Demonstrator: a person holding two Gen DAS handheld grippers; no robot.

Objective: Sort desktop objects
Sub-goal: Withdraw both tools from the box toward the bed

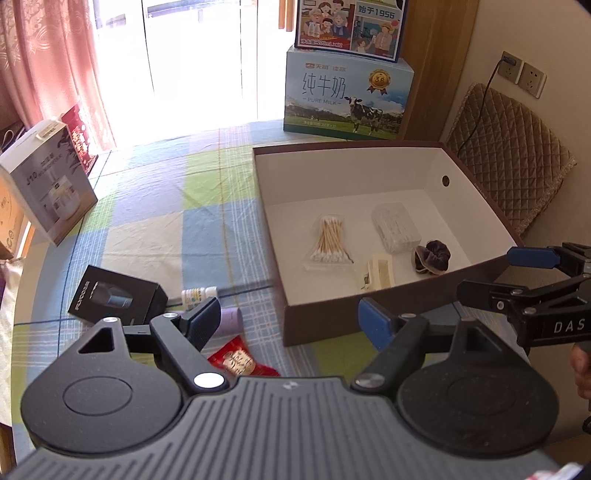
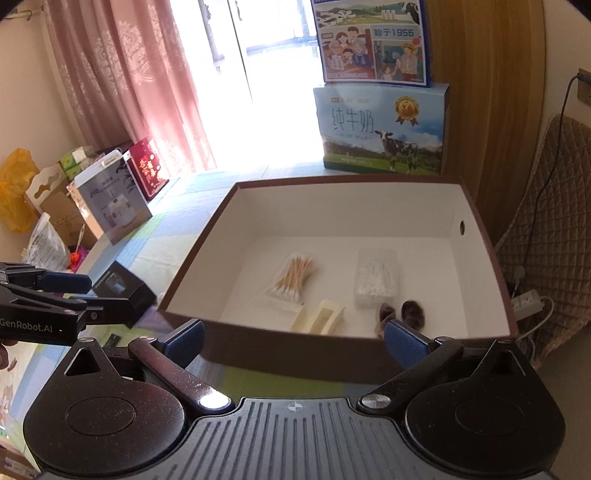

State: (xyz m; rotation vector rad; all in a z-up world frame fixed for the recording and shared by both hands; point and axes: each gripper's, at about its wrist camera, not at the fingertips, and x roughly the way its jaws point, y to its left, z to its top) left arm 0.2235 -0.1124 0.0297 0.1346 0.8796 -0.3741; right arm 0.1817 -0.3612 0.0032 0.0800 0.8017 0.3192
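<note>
On the bench (image 1: 155,221), checked cloth in blue, green and cream, a brown box (image 1: 369,314) with white inside sits toward the right edge; inside on its floor lie a bag of cotton swabs (image 1: 330,240), a clear plastic pack (image 1: 395,227), a cream carton (image 1: 378,273) and a dark scrunchie (image 1: 432,256), all apart from each other, the scrunchie and carton nearest the front wall. Left of the box on the cloth: a black carton (image 1: 118,295) with lettering too blurred to read, a small white bottle (image 1: 197,293) lying just beside it, a lilac cylinder (image 1: 231,321) partly behind the left gripper (image 1: 291,325) finger, and a red packet (image 1: 240,363) near the front edge. At the far edge stands a milk carton (image 1: 347,98) reading "PURE MILK" with Chinese characters and a "3.6" medal; the carton stacked on it (image 1: 351,26) shows "1956". By the left edge a white appliance box (image 1: 51,181) reads "J10", a red box (image 1: 79,138) behind it. Left gripper hovers wide open, empty, over the red packet and the box's front-left corner, touching nothing. Right gripper (image 2: 293,343) also spread wide, empty, just before the box's front wall. Its body reads "DAS" in the left view; the left one reads "GenRobot.AI" in the right view.
</note>
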